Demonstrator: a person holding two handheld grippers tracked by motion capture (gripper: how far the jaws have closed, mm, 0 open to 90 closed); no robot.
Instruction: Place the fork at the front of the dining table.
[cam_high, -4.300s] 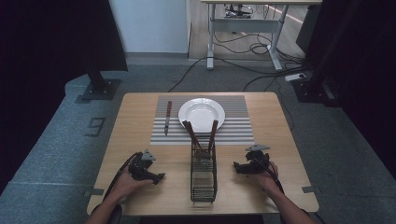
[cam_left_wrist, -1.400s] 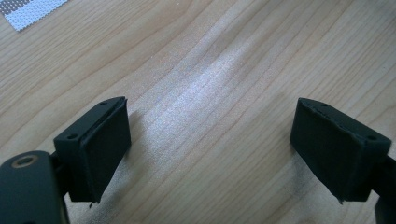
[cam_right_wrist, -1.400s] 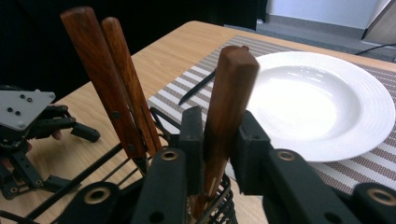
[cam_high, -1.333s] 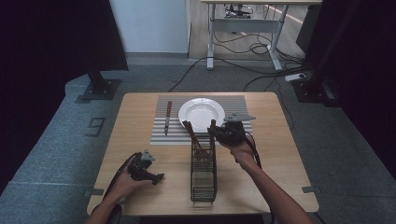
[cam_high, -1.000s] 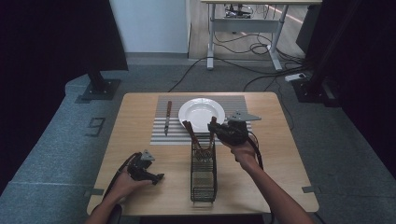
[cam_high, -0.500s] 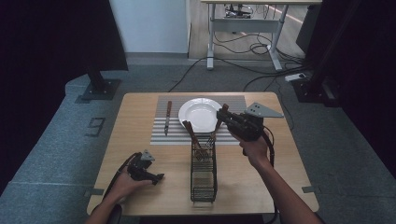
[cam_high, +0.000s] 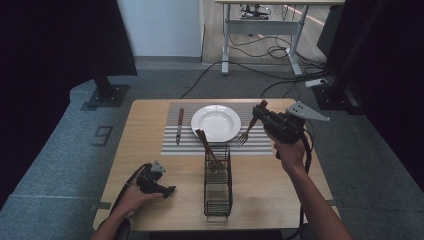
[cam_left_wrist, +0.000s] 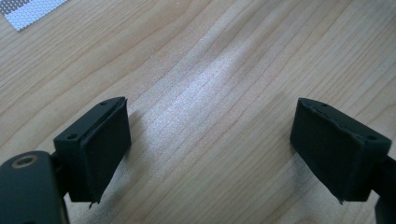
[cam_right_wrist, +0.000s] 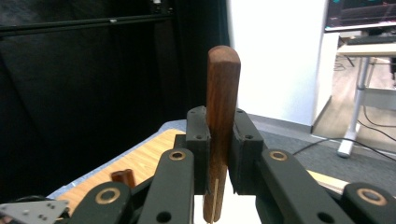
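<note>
R gripper (cam_high: 261, 114) is squeezing the fork (cam_high: 248, 128) by its wood handle, holding it up just right of the plate (cam_high: 216, 122). Next: lay it on the mat (cam_high: 260, 142). L gripper (cam_high: 165, 189) is sitting wide open w/ nothing in it.

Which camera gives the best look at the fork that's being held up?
The high view: the whole fork hangs beside the plate, tines down, in the right gripper. The right gripper view shows its wooden handle clamped between the jaws.
</note>
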